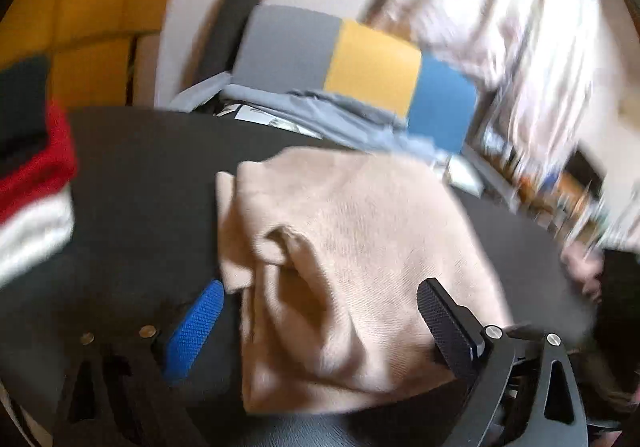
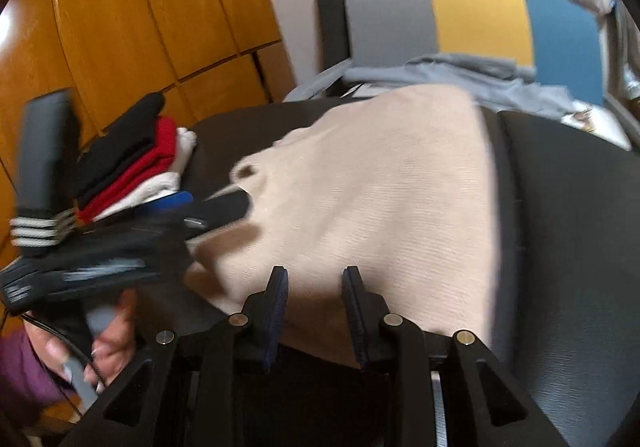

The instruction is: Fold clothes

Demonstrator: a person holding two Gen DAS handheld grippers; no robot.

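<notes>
A beige knit garment (image 1: 360, 247) lies partly folded on a black padded surface (image 1: 140, 187). My left gripper (image 1: 320, 327) is wide open just above the garment's near edge: the blue pad sits off the cloth's left side and the black pad is over its right part. In the right wrist view the same beige garment (image 2: 380, 199) spreads ahead, and my right gripper (image 2: 316, 307) hovers over its near edge, its jaws a narrow gap apart with cloth showing between them. The left gripper (image 2: 192, 211), blurred, is at the garment's left edge, held by a person's hand (image 2: 108, 343).
A stack of folded black, red and white clothes (image 2: 136, 171) sits at the left of the surface (image 2: 568, 247). Behind stands a chair with a grey, yellow and blue back (image 2: 476, 15) and grey-blue clothes (image 2: 460, 75) heaped on it. Wooden cabinet doors (image 2: 140, 15) stand at the left.
</notes>
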